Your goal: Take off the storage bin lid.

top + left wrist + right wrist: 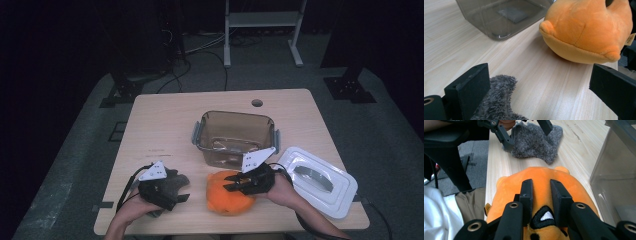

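An orange plush toy lies near the table's front edge, just in front of the container. My right gripper comes at it from the right and is shut on it. In the right gripper view the two jaws stand close together and pinch a fold of the orange plush toy on its top. A grey furry plush lies at the front left. My left gripper rests over it, open. In the left gripper view the jaws stand wide apart, with the grey furry plush under the left one and the orange plush toy ahead.
A clear grey plastic container with side latches stands open mid-table, something flat on its bottom. Its white lid lies at the front right. The table has a round cable hole at the back. Dark stands and a white rack stand beyond.
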### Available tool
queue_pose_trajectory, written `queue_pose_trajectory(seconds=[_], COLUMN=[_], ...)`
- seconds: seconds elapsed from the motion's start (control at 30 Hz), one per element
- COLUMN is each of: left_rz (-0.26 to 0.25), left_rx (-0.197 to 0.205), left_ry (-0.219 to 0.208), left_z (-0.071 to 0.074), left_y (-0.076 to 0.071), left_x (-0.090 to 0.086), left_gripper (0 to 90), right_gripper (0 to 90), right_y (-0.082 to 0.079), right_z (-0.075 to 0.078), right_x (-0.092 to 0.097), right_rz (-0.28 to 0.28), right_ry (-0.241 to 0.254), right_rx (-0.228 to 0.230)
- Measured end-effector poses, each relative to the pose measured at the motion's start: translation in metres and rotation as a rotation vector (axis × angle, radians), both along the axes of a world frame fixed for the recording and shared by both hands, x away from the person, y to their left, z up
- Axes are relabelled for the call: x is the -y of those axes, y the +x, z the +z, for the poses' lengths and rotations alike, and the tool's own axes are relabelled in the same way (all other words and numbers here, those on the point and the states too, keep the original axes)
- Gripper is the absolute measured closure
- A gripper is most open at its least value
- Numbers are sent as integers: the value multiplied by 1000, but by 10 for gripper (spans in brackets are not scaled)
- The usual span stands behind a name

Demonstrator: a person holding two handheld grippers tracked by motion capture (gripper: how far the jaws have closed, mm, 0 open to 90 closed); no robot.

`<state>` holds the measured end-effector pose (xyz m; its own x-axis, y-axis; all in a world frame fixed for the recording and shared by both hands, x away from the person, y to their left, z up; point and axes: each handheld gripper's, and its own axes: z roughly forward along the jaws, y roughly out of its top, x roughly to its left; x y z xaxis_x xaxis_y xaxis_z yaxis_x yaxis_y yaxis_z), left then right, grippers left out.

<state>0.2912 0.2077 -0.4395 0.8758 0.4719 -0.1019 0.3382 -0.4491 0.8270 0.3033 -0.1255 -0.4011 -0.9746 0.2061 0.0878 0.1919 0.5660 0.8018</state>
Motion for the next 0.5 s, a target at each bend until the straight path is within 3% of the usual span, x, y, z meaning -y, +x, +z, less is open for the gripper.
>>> queue_pose_trajectory(seconds=[0.27,0.5], left_rz=[0,5], left_rx=[-3,1], left_ry=[1,-4], left_z=[0,0], left_y=[0,0], left_x=[-1,-1], left_gripper=[24,24], right_gripper=[727,727], right_y=[-3,-8], right_z=[12,35], right_x=[0,2], right_rz=[16,30], right_ry=[3,27], right_rx=[-8,-1])
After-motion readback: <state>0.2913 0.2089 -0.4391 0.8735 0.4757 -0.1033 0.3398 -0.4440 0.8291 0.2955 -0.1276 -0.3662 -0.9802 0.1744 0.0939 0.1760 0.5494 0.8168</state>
